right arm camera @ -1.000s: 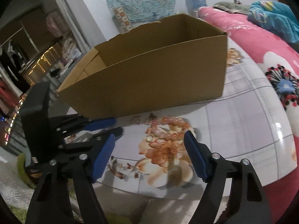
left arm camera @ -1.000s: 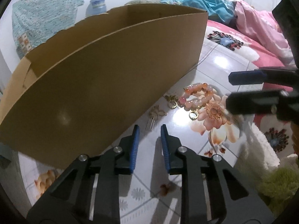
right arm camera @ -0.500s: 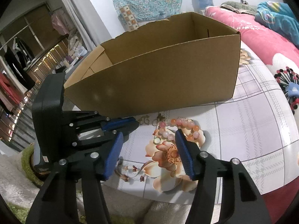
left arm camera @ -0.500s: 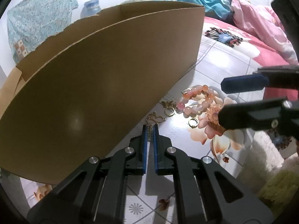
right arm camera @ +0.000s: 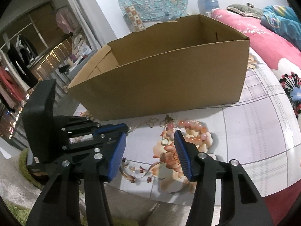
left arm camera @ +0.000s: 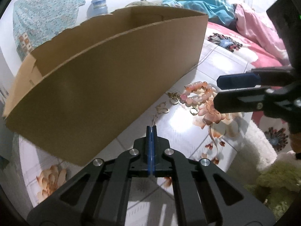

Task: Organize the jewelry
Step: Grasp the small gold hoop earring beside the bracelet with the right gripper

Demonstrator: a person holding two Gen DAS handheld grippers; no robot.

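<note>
Butterfly earring (left arm camera: 162, 110) beside cardboard box (left arm camera: 105, 86) on surface, dangle pinched in clenched left tongs (left arm camera: 151, 130); right tongs (right arm camera: 149, 146) closing, empty, over bead bracelet (right arm camera: 190, 130). Could slip free.

**A bedroom in a home**

A bed with a pink floral cover (right arm camera: 267, 37) and a crumpled teal blanket (right arm camera: 282, 23) runs along one side. Clothes hang on a rail (right arm camera: 17, 60) by shelves with lit edges. A patterned cloth (right arm camera: 152, 0) hangs on the white wall, and a shaggy rug (left arm camera: 272, 184) lies below the floral table top (right arm camera: 254, 131).
</note>
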